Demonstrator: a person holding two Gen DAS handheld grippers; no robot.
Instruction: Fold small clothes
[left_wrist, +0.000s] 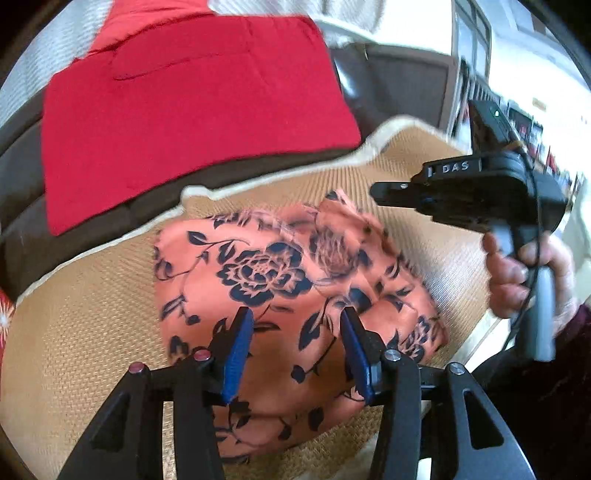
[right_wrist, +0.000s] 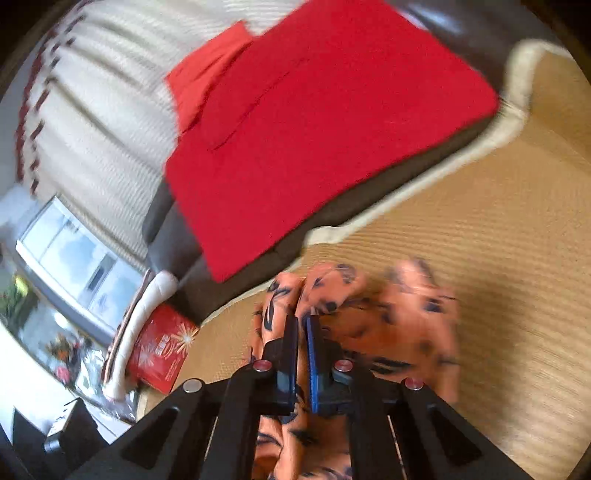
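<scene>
Woven tan mat (left_wrist: 92, 332) with a pale trim covered the seat we worked on, dark sofa leather behind it. Our right gripper (right_wrist: 302, 332) was clenched, pads nearly meeting; floral fabric bunched just ahead of and below the tips, but blur kept us from saying whether a fold sat between the pads. In the left view that gripper (left_wrist: 384, 194) hung above the cloth's far edge with nothing visibly trailing from it. Our left gripper (left_wrist: 295, 325) stood released, jaws parted over the near half of the orange floral garment (left_wrist: 258, 266), not pressing it.

The garment lay on the mat, left part flat, right side rumpled into ridges. A folded red garment (left_wrist: 184, 122) rested beyond on the sofa, well apart.

Our judgement: smoothing the rumpled side came first. We would pinch one layer at the edge only, keep the left pads low to anchor the flat part, and draw the fold across slowly so the thin cloth did not drag or bunch.
</scene>
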